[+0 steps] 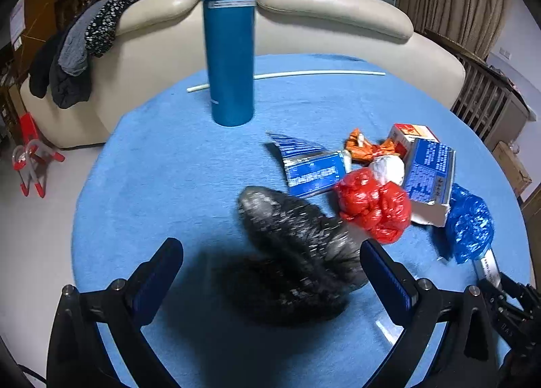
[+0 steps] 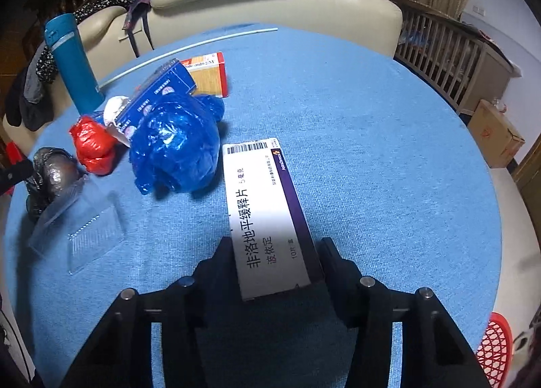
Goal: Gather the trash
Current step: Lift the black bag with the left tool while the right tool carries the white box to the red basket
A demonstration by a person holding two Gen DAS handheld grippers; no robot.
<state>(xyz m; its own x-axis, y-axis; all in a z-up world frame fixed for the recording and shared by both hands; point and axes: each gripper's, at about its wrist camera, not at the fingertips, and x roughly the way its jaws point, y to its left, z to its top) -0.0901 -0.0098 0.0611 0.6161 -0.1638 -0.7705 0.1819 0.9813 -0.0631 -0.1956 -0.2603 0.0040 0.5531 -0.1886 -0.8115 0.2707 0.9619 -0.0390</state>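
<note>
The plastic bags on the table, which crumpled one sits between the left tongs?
The black bag: it lies between the open left tongs. The red bag and blue bag lie farther right.

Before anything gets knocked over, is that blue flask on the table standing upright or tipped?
Upright. The blue flask stands on its base on the blue table cover, lid on top, apart from the trash pile.

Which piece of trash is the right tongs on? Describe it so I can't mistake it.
On the blue table, just right of the blue bag, lies a long white medicine box. Unlike the blue and orange boxes behind, it has a purple side and a barcode.
</note>
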